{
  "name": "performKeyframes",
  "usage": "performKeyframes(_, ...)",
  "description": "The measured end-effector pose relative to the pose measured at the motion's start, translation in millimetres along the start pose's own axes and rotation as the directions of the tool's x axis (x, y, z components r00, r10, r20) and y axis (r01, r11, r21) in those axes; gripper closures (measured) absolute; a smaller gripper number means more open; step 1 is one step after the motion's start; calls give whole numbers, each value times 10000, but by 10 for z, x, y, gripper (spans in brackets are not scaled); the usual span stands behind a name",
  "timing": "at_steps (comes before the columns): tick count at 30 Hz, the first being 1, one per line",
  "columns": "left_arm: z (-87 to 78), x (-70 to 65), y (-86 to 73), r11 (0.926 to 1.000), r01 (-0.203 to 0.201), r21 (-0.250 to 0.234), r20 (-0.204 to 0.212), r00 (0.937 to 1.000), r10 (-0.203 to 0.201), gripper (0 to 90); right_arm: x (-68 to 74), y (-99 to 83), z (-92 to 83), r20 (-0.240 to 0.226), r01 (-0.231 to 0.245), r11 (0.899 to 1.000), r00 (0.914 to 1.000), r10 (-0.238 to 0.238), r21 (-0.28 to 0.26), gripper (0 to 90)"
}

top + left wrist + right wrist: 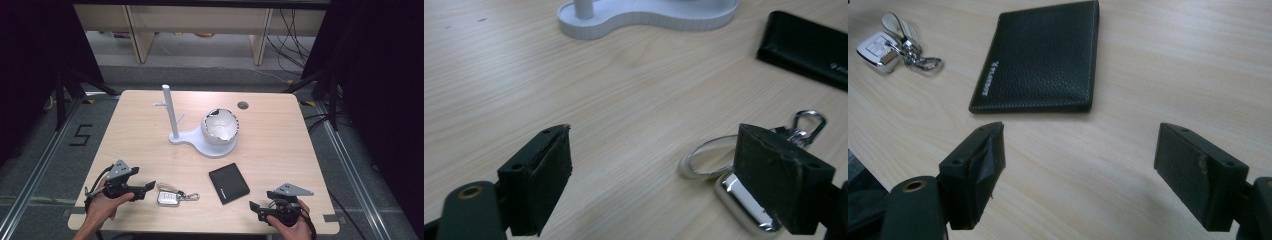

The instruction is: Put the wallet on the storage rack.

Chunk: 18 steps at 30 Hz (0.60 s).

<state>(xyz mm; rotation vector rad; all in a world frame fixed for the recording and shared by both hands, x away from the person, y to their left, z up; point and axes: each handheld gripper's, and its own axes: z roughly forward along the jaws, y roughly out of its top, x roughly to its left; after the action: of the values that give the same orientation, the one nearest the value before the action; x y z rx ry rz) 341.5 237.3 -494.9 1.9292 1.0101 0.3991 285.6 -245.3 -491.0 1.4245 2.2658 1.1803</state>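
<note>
Two hand-held grippers stand open and empty: the left gripper [148, 186] sits just beside the silver metal key fob [168, 198], probably nearest; the right gripper [253, 207] faces the black leather wallet [229, 183].

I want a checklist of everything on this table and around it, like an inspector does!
Surface: light wooden table, with a round hole near the far edge.
Job's things: silver key fob with ring and clip lies by the left gripper; black wallet lies flat ahead of the right gripper.
Clutter: white stand with an upright post and a white bowl on its base.
Grippers: left gripper open, holding nothing; right gripper open, holding nothing.
Cables: black cable trails from the left gripper; loose wires on the floor behind.
Surroundings: wooden furniture legs, grey floor, dark curtains.
</note>
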Motion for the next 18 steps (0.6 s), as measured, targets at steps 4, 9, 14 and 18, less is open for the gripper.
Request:
performKeyframes(4, 51, -48, 67, 9996, -258, -60, 132, 9996, 259, 148, 18, -3, 4, -296, -72, 10000, 9995, 72, 5, 214)
performKeyframes(9, 141, -90, 191, 9984, -560, -29, 276, 9980, 560, 151, 39, -5, -8, -481, -183, 9998, 9987, 189, 125, 215)
performKeyframes(14, 302, -176, 374, 9950, -987, 137, 504, 9939, 979, 257, 100, -17, -4, -477, -559, 9984, 9973, 558, -18, 215)
performKeyframes(18, 401, -271, 483, 9891, -1452, 242, 779, 9867, 1429, 381, 114, -18, 14, -606, -384, 9992, 9974, 377, -117, 214)
